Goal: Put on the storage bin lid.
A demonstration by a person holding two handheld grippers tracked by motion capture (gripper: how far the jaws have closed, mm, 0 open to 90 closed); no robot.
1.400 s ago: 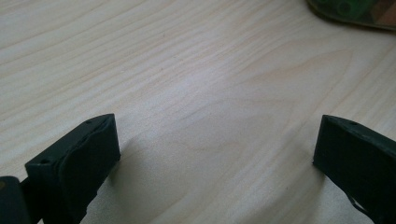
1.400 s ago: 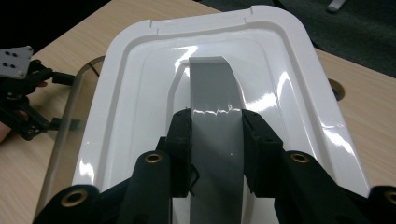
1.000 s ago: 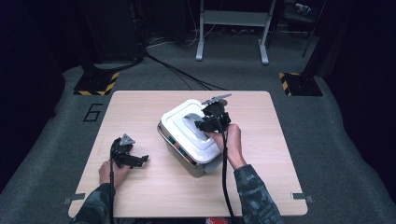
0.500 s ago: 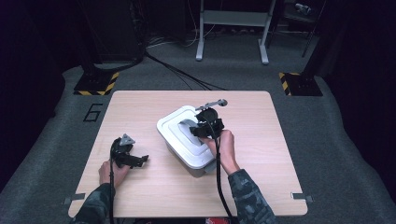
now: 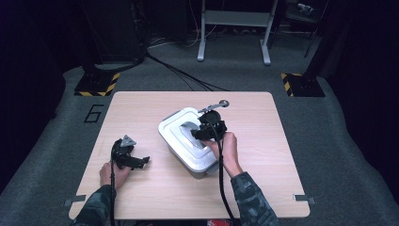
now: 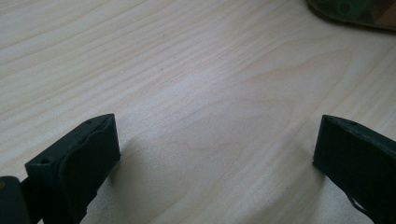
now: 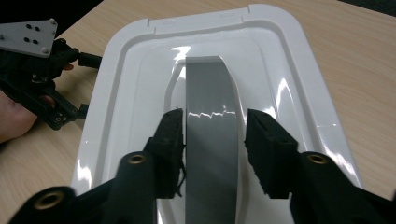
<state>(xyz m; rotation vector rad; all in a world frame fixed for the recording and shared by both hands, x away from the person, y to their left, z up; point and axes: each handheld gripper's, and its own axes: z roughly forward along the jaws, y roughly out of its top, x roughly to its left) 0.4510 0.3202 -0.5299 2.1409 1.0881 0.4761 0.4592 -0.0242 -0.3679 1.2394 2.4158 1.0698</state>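
A white bin lid (image 5: 175, 136) (image 7: 289, 70) with a grey strap handle (image 5: 188, 127) (image 7: 208, 116) sits on a grey bin at the middle of the wooden table (image 5: 263, 141). My right gripper (image 5: 195, 134) (image 7: 212, 121) straddles the handle. Its jaws have just been opening: the handle lies between them, with a gap at the right pad, so it is open. My left gripper (image 5: 141, 161) (image 6: 215, 135) rests low on the table at the front left, open, with bare wood between its jaws.
A small metal piece with a round end (image 5: 215, 105) lies just behind the bin. The grey bin body (image 5: 202, 170) shows under the lid's near corner. Dark floor, cables and stand feet lie beyond the table's far edge.
The right gripper and the lid have shifted slightly toward the near left, and the lid now sits lower on the bin. The left gripper has stayed put.
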